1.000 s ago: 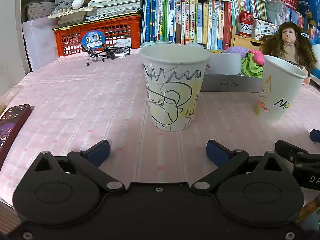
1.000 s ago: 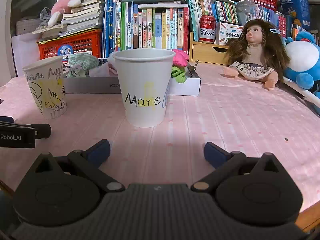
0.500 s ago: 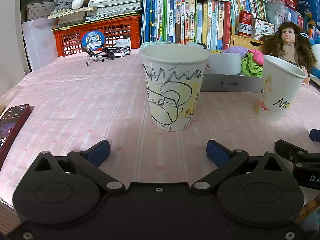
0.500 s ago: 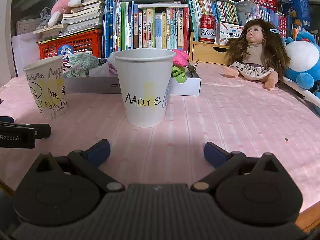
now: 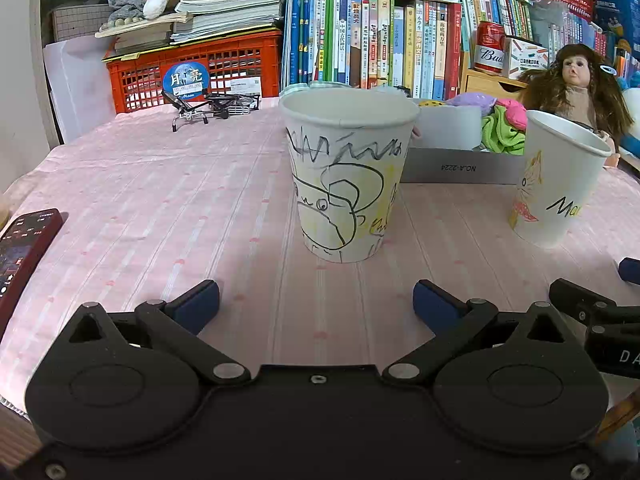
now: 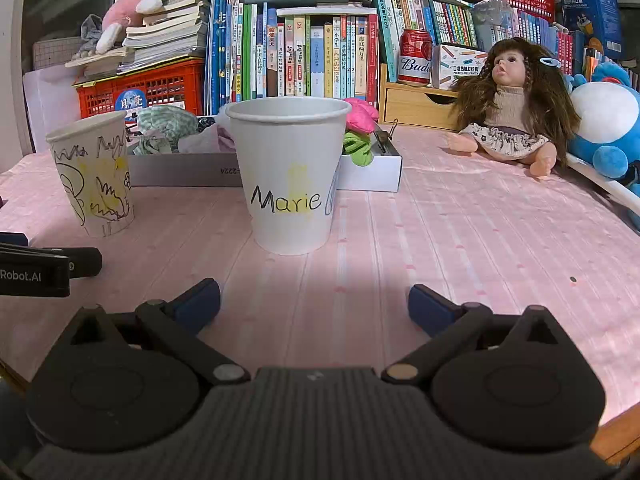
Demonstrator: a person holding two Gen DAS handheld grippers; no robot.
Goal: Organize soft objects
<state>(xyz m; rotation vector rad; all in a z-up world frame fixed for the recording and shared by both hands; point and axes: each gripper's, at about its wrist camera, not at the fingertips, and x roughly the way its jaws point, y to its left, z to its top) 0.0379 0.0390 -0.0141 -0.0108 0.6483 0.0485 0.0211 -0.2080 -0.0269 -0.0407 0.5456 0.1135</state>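
— Books are crowding the shelf behind the pink desk; where are the soft things sitting?

— Beyond both jaws, in the grey box marked "NO.A-2224", behind the "Marie" cup and scribbled cup.

— Which stage?

— Either sorting pending or done; left gripper and right gripper are gaping, holding nothing.

- left gripper sits low in the frame, blue fingers spread wide, nothing between them
- doodled cup stands upright dead centre on the pink cloth
- second cup at the right edge
- grey box behind them, soft bits piled inside
- doll upper right, remote at left edge
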